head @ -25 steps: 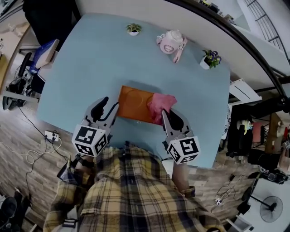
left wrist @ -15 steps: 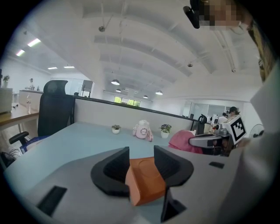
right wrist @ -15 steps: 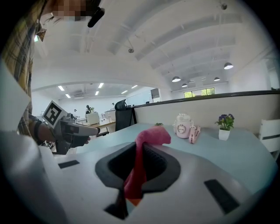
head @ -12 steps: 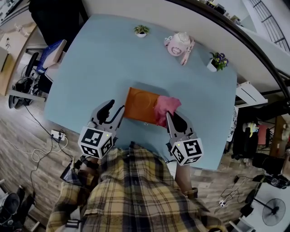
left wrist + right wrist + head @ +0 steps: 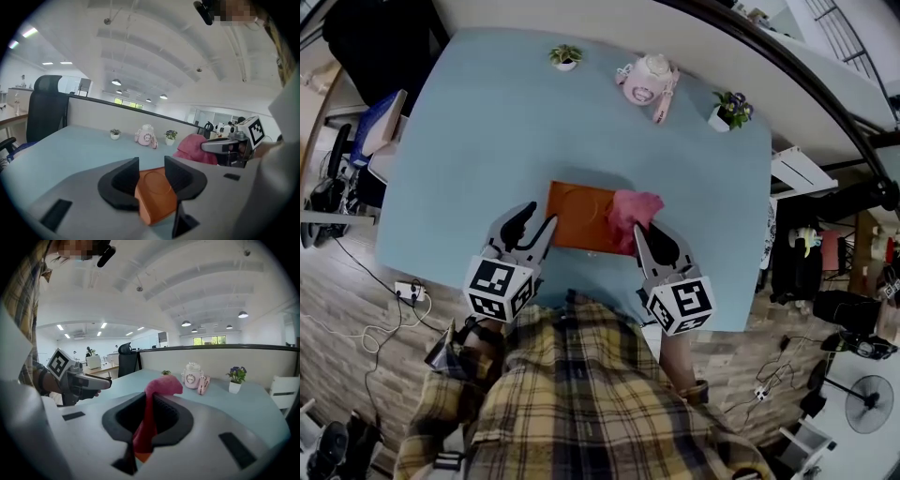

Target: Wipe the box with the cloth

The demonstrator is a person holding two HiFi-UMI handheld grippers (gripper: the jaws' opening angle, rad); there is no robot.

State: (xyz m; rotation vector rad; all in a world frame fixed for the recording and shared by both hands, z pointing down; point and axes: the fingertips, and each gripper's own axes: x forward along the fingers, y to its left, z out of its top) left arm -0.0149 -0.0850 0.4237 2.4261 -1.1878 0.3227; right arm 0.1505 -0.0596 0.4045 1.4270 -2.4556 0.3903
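Within the last second the left gripper, jaws apart, had been brought round the 9 o'clock corner of the box, set toward 6 o'clock on the surface, while the cloth was kept pinched by the right gripper at its 3 o'clock end, so wiping was judged braced for.

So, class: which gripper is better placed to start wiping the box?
Right. The right gripper is shut on the cloth, which lies on the right end of the box. The left gripper carries no cloth; its jaws stand apart at the box's left corner.
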